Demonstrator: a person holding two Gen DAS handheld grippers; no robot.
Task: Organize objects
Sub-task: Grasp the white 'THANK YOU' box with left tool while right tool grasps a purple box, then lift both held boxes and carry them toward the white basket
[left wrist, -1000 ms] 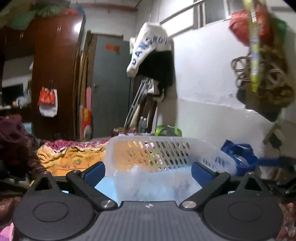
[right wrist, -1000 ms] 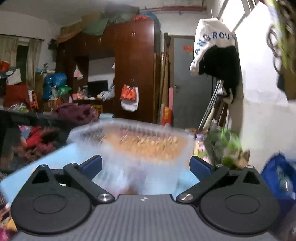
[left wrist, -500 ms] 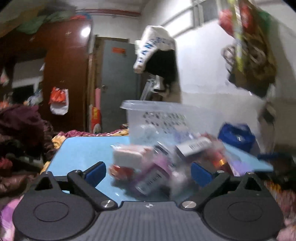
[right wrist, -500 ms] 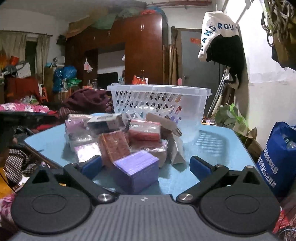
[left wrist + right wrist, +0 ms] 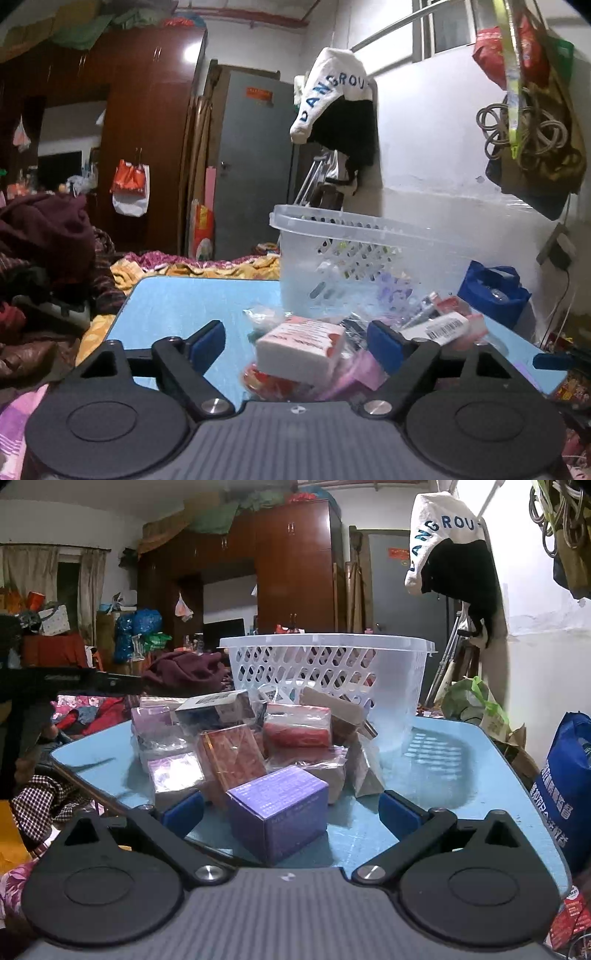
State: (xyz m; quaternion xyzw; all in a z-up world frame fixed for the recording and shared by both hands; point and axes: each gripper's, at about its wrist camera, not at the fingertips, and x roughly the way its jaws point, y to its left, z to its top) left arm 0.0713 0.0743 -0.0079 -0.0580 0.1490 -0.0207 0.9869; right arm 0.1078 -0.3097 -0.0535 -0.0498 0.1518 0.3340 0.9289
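Note:
A clear plastic basket (image 5: 328, 672) stands on a blue table (image 5: 461, 775), with a pile of small boxes and wrapped packs in front of it. A purple box (image 5: 279, 808) lies nearest, between the fingers of my open, empty right gripper (image 5: 291, 810). A red-brown box (image 5: 232, 757) and a red pack (image 5: 297, 725) lie behind it. In the left wrist view the basket (image 5: 354, 258) stands behind the pile. A white and red pack (image 5: 299, 345) lies between the fingers of my open, empty left gripper (image 5: 297, 341).
A blue bag (image 5: 569, 786) stands right of the table. A green bag (image 5: 472, 705) is behind the table. Clothes and bedding (image 5: 48, 251) lie to the left. A wardrobe (image 5: 295, 565) and a door stand at the back. The other gripper (image 5: 66, 683) reaches in from the left.
The basket was close and blurred a second ago; it now stands upright on the table with the pile of boxes in front. Both grippers have drawn back and lowered, still open.

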